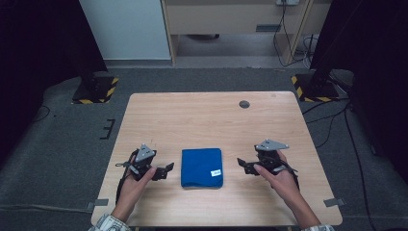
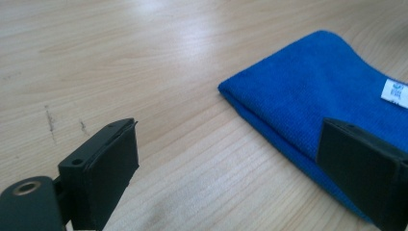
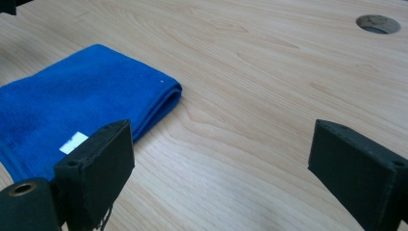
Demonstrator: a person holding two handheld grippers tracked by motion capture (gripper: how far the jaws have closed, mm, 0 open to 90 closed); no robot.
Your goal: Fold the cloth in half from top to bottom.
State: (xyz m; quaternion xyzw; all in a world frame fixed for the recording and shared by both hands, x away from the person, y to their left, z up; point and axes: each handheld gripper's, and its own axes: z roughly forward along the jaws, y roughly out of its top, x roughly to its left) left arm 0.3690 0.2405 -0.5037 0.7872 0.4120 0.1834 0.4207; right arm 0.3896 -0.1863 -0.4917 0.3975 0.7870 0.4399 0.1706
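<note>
A folded blue cloth [image 1: 201, 167] with a small white label [image 1: 216, 172] lies flat on the wooden table [image 1: 211, 120], near its front edge. My left gripper [image 1: 166, 169] rests just left of the cloth, open, jaws pointing toward it. In the left gripper view the cloth [image 2: 317, 91] sits ahead and to the right, its folded edge behind the right jaw. My right gripper [image 1: 242, 165] stands open just right of the cloth, nothing between its jaws. The right gripper view has the cloth [image 3: 82, 106] at the left, behind the left jaw.
A round cable hole [image 1: 244, 104] sits in the table's far right part, also the hole [image 3: 378, 23] in the right gripper view. Stand bases with yellow-black tape [image 1: 96, 89] flank the table on the floor. Cables trail at the right [image 1: 337, 120].
</note>
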